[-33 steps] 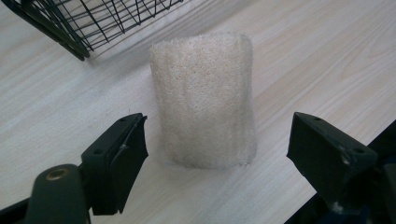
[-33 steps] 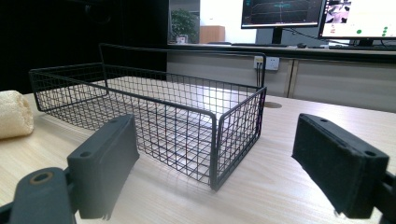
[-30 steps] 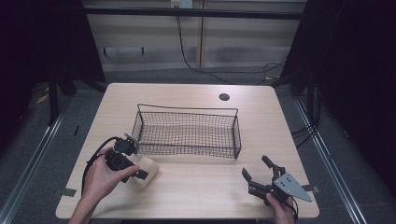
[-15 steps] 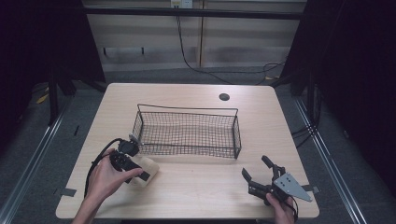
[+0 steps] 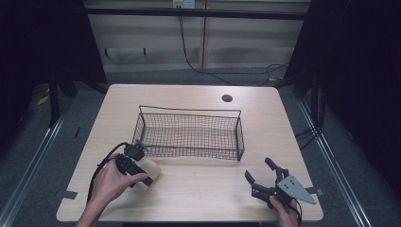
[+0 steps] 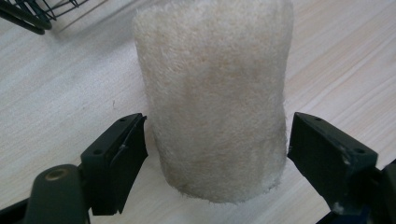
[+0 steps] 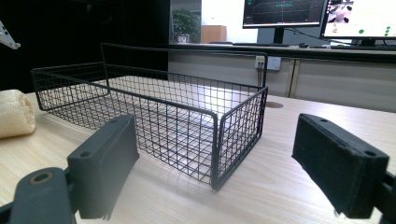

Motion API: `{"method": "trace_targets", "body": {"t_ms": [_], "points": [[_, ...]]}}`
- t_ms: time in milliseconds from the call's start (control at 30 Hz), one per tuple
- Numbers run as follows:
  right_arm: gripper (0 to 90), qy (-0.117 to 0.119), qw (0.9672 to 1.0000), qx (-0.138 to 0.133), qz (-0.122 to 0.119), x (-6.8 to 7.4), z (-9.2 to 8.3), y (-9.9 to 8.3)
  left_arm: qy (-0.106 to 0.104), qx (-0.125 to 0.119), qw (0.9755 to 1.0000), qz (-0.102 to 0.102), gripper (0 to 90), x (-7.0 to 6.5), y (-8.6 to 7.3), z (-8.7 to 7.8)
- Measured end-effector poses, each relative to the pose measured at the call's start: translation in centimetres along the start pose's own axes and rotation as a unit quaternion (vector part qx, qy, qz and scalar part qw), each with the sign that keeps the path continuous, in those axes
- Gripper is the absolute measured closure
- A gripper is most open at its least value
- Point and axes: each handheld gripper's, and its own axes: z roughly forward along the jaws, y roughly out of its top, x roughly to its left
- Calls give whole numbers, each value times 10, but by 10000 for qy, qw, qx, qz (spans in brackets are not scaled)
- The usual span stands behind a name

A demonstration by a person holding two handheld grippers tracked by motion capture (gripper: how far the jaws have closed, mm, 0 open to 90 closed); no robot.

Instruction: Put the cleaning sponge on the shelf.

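Note:
A cream fuzzy roll (image 6: 212, 98) lies on the wooden table (image 5: 198, 194), just off the front left corner of a black wire basket (image 5: 189, 113). My left gripper (image 6: 215, 140) is open, with one jaw on each side of the roll's near end, close against its fur. From above, that left gripper (image 5: 146, 173) reaches over the roll (image 5: 153, 166) from the left. My right gripper (image 5: 258, 169) rests open near the table's front right, with nothing between its jaws. Along this right gripper (image 7: 215, 154) I see the basket (image 7: 154, 107) and, far left, the roll (image 7: 16, 114).
The basket holds nothing. A dark round grommet (image 5: 227, 98) sits in the tabletop behind it. Monitors (image 7: 285, 11) and a counter stand beyond the table. Cables (image 5: 101, 168) trail from the left gripper toward the table's front edge.
My left gripper has crept a little to the right, further over the roll. The right gripper and the basket have not moved.

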Motion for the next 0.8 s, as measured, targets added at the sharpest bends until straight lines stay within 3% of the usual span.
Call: {"method": "trace_targets", "body": {"t_ms": [433, 533, 667, 800], "points": [[135, 4, 10000, 7, -12, 0, 0, 0, 21, 219, 9997, 91, 284, -1, 2, 9], [135, 6, 10000, 4, -20, 0, 0, 0, 108, 241, 9996, 113, 294, -3, 3, 9], [135, 6, 10000, 4, -20, 0, 0, 0, 107, 184, 9997, 108, 299, -5, 3, 8], [135, 7, 10000, 3, 12, 0, 0, 0, 122, 100, 9999, -30, 301, -4, 2, 4]]}}
